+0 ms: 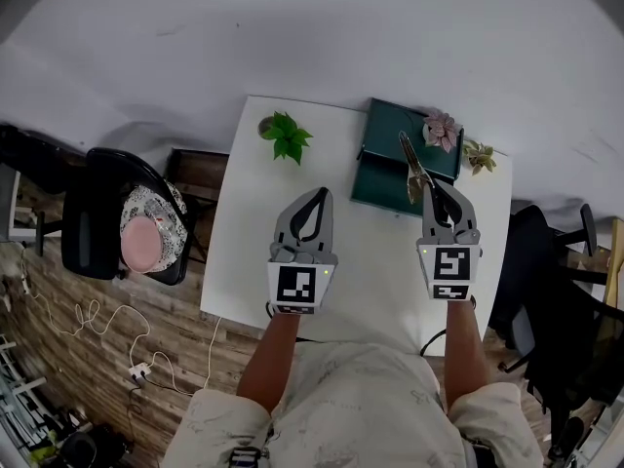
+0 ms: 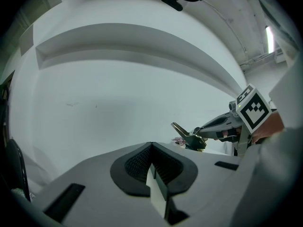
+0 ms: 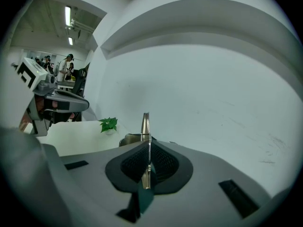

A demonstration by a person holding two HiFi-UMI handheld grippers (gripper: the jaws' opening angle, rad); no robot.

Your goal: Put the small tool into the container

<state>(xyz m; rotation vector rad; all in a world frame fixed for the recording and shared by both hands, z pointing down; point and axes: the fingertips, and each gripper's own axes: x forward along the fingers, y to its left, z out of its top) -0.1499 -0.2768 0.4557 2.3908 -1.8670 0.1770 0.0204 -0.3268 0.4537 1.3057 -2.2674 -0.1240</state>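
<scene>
- Small thin metal tool with a pointed tip [image 1: 411, 159]: your right gripper [image 1: 434, 191] is squeezed shut on it, with the flat blade standing on its edge between the pads.
- From your head, the tool's tip pokes out ahead of the gripper and over the dark green flat container [image 1: 382, 169] at the far side of the white table [image 1: 380, 261].
- I think you are holding it by its back end so the long front part can go into the container first.
- The tool looks lifted up off the table, not yet resting in the container, so the drop is not done.
- Your right arm reaches out farther than the left one. That gripper is held nearly flat and points at the wall.
- Your left gripper [image 1: 314, 198] has its jaws pressed together with nothing in them. It hangs over the middle of the table, out of the way, because one gripper is enough for this job.
- A little green leafy plant [image 1: 285, 136] and a pink one [image 1: 441, 128] sit near the container, so keep the tip away from the pink one.
</scene>
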